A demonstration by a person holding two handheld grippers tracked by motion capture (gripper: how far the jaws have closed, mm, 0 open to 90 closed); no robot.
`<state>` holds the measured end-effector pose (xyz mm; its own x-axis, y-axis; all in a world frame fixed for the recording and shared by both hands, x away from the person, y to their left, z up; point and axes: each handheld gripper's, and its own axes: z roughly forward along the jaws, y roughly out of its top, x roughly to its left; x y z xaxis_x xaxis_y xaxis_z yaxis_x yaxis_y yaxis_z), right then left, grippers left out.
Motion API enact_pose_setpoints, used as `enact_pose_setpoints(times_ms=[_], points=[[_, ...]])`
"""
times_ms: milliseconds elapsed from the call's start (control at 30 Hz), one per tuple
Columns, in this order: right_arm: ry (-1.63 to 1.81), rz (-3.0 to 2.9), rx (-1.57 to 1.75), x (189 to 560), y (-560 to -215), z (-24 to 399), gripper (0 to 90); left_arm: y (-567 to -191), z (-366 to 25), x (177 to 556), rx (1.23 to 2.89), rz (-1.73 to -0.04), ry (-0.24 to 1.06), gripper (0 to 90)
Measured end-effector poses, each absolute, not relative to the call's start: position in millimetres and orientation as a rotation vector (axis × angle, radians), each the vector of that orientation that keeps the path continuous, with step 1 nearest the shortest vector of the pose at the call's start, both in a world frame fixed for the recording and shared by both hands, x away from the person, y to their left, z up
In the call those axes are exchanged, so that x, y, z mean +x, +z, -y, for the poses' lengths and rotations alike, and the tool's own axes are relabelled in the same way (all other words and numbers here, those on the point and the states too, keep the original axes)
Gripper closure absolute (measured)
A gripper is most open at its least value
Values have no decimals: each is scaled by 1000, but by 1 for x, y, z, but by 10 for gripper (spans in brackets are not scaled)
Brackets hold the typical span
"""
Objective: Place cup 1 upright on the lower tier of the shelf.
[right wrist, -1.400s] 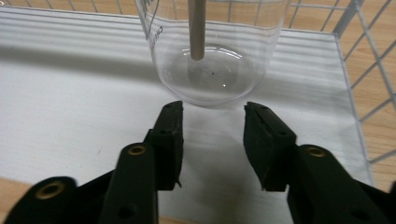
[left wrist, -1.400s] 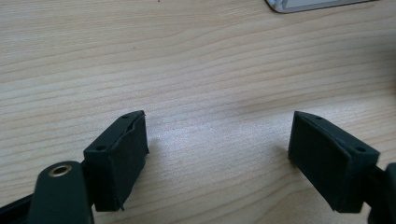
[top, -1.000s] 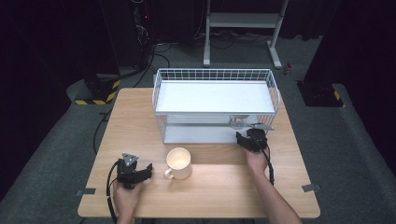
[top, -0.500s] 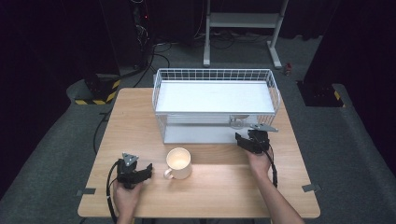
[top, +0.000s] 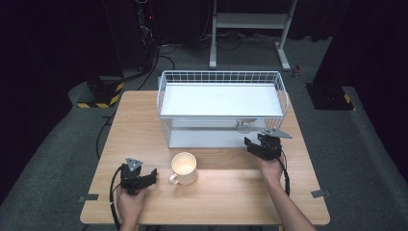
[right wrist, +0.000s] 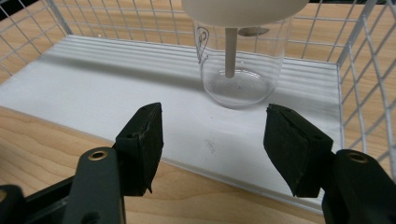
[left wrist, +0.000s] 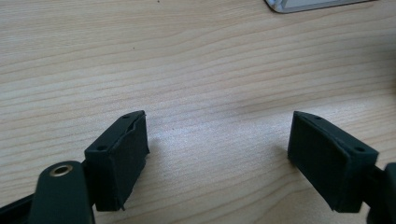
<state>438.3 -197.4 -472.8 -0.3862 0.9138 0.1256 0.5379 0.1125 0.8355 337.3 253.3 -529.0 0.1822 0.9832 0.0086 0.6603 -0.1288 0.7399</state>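
The left gripper's point(top: 153, 176) black padded fingers point(left wrist: 122, 161) stand wide apart over bare wood, with nothing between them. In the high view this gripper rests on the near left part of the light wooden table point(top: 226, 195), held in the person's left hand point(top: 129, 199), its jaws pointing toward the cream ceramic mug with a side handle point(top: 184, 168). The mug stands upright just beside it, apart from the jaws, near the table's middle.

Behind the mug sits the white wire-mesh rack with a flat white shelf on top and a white base tray beneath point(top: 221, 98), taking up the far half of the table. In its lower level, toward the right end, stands a clear glass cup point(right wrist: 239, 65), upright on the white tray, with a cream stem reaching down inside it from a cream rounded piece above.

The right gripper point(top: 251, 146), held in the right hand point(top: 271, 169), is at the rack's open front, pointing in at the glass. Its jaws have just been opening and now stand moderately apart; its pads point(right wrist: 144, 144) are short of the glass, which lies beyond them, untouched.
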Motion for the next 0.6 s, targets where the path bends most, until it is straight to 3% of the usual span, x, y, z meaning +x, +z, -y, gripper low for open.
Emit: enact_pose_setpoints(times_ms=[600], points=[[1272, -1943, 1416, 417, -468, 222, 363, -529, -253, 337, 1860, -1545, 692, 205]])
